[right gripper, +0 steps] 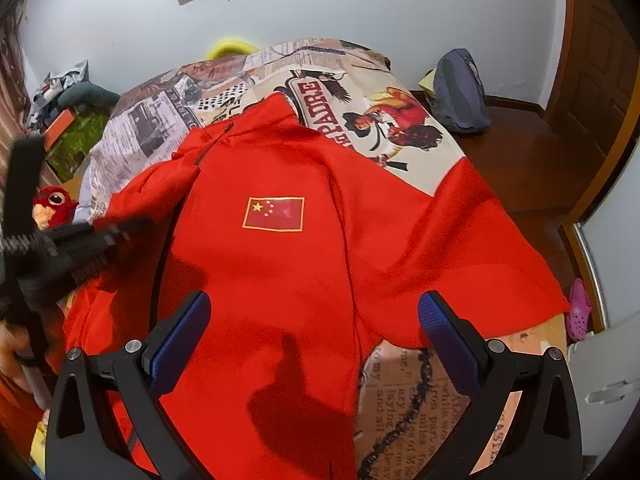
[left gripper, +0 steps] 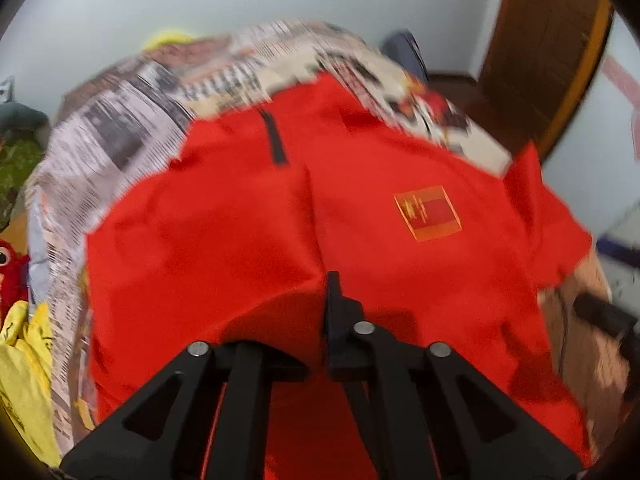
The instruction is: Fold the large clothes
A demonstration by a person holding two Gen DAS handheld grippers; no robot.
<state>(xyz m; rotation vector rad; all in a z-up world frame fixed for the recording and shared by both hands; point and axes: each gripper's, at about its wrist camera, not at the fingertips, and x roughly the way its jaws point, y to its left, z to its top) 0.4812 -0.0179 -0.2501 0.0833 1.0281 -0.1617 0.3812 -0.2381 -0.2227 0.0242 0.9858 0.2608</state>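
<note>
Right wrist view: the right gripper [right gripper: 314, 340] hangs above the lower front of a red jacket [right gripper: 280, 280], its jaws spread wide with the blue pads [right gripper: 182, 340] apart and holding nothing; red cloth lies between and beneath them, and the jacket's hem edge runs just inside the right-hand jaw, where the newspaper-print bedspread [right gripper: 416, 400] shows. The jacket lies spread front-up on the bed. Ahead of the jaws sits a flag patch [right gripper: 274, 214] on the chest, and beyond it the zipped collar [right gripper: 224, 128]. To the left of the jaws, the left gripper [right gripper: 116, 234] reaches onto the jacket's sleeve side; it is blurred in this view. Left wrist view: the left gripper [left gripper: 326, 292] has its jaws pressed together on a raised fold of the red jacket [left gripper: 224, 248], the cloth tenting up at the tips; the frame is motion-blurred. Farther off, left of the jaws, a red plush toy [right gripper: 52, 204] lies at the bed's edge, and far ahead to the right a grey-blue backpack [right gripper: 460, 92] rests on the wooden floor [right gripper: 520, 152] against the pale wall [right gripper: 360, 8].
</note>
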